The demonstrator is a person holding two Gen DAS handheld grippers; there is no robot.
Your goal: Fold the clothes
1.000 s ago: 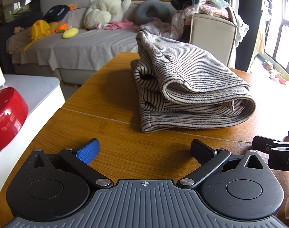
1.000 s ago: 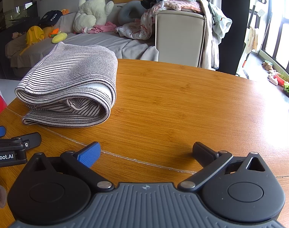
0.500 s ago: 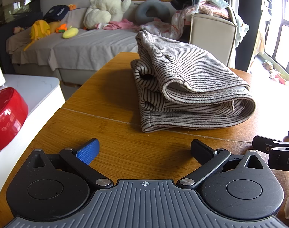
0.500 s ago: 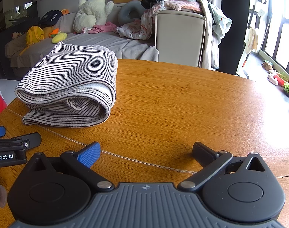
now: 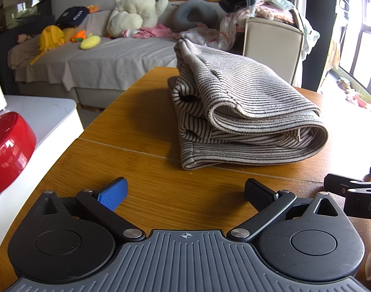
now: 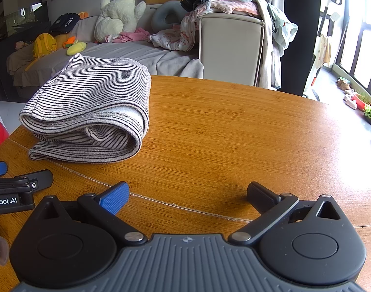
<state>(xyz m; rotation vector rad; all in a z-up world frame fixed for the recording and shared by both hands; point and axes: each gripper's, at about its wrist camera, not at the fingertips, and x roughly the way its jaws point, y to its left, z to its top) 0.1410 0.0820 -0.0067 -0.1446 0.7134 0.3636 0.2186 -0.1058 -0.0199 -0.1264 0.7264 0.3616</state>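
Both grippers, left gripper [image 5: 185, 192] and right gripper [image 6: 187, 196], are held wide and empty at the lower centre of their frames, low over the wooden table [image 6: 234, 131]. No change is seen against the frames of the preceding second: the striped garment [image 5: 236, 112] lies folded at frame centre in the left view and at left of centre [image 6: 92, 112] in the right view, untouched. The fold is judged complete, with both grippers idle.

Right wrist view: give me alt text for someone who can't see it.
A folded striped garment lies on a round wooden table, ahead and left of the open, empty right gripper. The left gripper pokes in at the left edge; a cluttered sofa sits behind.
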